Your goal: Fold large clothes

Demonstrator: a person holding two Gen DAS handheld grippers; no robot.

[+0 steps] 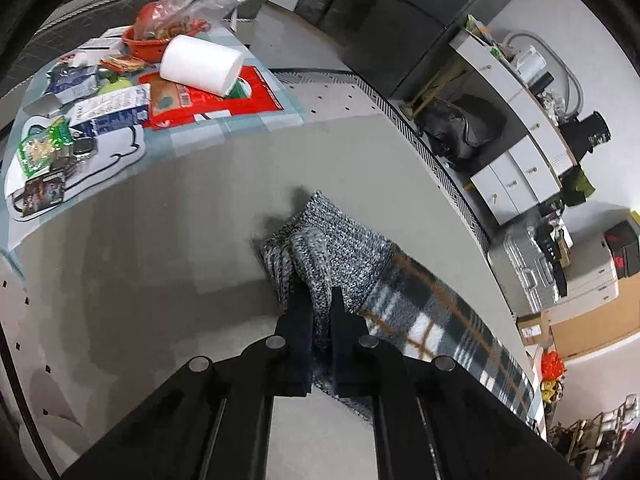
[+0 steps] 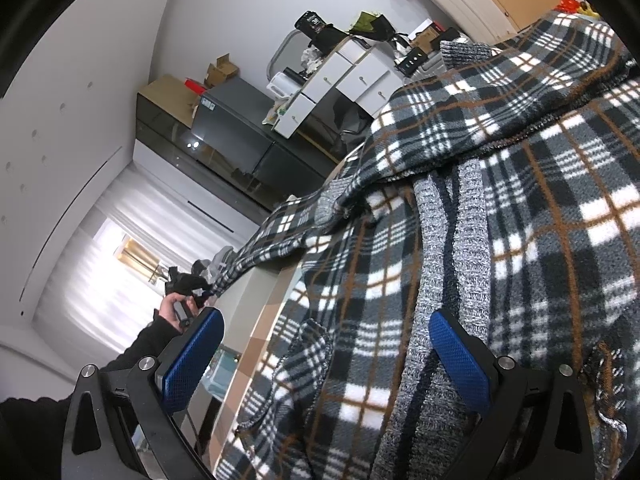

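A large plaid fleece garment (image 2: 520, 200) with grey knit trim lies spread over the table, filling the right wrist view. Its sleeve (image 1: 432, 312) stretches across the grey table (image 1: 160, 240) and ends in a grey knit cuff (image 1: 332, 240). My left gripper (image 1: 320, 308) is shut on that cuff, with the knit bunched between its black fingers. In the right wrist view the same gripper (image 2: 200, 294) shows far off at the sleeve's end, with a hand (image 2: 170, 312) on it. My right gripper (image 2: 324, 320) stands wide open over the garment's body. Its blue pads (image 2: 196, 356) press on nothing.
At the table's far left a white paper roll (image 1: 202, 64), a red bowl (image 1: 144, 42) under a plastic bag and several packets lie on a light cloth. Beyond the table's edge stand white drawers (image 1: 520, 160), dark cabinets (image 1: 380, 12) and a silver suitcase (image 1: 528, 264).
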